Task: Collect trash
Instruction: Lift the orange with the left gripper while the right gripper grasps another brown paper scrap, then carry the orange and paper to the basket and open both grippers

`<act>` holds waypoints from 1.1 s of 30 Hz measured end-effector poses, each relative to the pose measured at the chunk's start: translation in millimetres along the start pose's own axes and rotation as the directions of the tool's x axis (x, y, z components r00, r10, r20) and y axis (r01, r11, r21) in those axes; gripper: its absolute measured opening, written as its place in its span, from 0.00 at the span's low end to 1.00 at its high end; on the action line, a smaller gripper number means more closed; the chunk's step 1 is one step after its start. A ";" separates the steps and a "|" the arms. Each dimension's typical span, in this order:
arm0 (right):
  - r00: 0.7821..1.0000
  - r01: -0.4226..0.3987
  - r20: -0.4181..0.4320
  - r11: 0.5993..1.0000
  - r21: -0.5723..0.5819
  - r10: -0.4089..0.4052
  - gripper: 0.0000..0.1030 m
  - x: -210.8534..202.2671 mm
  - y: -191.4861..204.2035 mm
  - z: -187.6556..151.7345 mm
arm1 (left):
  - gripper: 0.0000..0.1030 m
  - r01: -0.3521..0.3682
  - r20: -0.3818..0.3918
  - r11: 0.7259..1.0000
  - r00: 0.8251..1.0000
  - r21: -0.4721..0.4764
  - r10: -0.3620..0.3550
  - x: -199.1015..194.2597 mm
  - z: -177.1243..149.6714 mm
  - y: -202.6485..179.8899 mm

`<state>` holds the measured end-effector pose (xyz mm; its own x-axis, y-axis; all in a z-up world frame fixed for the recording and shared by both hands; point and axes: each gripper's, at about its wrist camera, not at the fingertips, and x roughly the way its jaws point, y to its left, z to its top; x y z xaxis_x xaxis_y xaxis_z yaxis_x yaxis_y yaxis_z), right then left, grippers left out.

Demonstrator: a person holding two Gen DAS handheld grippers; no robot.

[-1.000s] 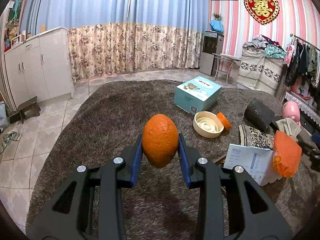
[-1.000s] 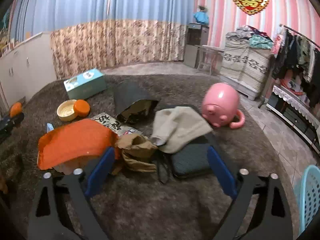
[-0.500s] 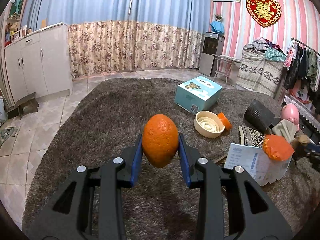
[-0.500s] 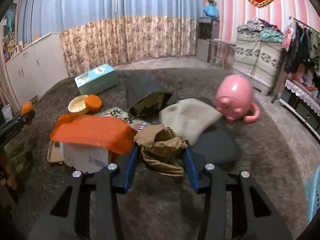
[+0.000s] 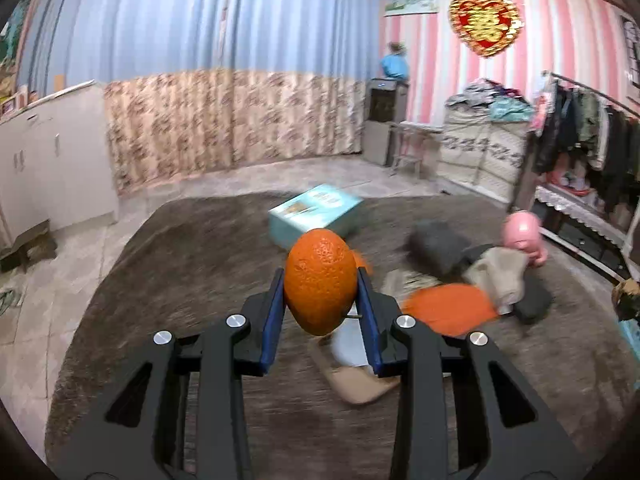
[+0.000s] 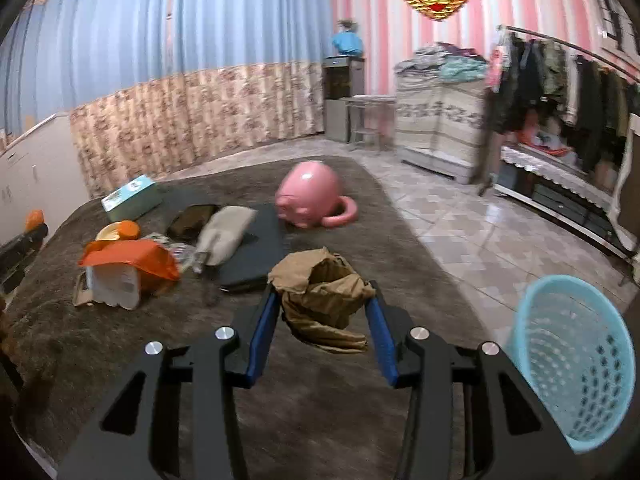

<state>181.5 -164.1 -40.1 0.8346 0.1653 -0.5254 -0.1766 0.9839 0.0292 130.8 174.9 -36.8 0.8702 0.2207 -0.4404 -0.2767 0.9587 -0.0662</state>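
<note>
At the near right edge of the dark shaggy rug [image 6: 120,352], a light blue perforated plastic basket [image 6: 576,364] stood on the tiled floor, apparently empty, just right of the right gripper [image 6: 322,304]. That gripper had clenched a crumpled brown paper bag [image 6: 324,292], lifted off the rug. Farther left, the left gripper [image 5: 320,292] grasped a round orange fruit [image 5: 320,280], long axis upright. Judging by position, the right hand was nearer the basket.
</note>
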 end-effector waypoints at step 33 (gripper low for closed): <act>0.914 0.387 0.032 0.894 0.226 -0.404 0.43 -84.3 -208.2 -41.1 | 0.32 0.509 -0.119 0.829 0.861 0.233 -0.495 -11.0 -30.6 -328.4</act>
<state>126.5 -385.7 -36.8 0.8511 -0.2436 -0.4650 0.2830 0.9590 0.0154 199.6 -147.9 -37.6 0.8376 -0.3056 -0.4528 0.3080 0.9488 -0.0705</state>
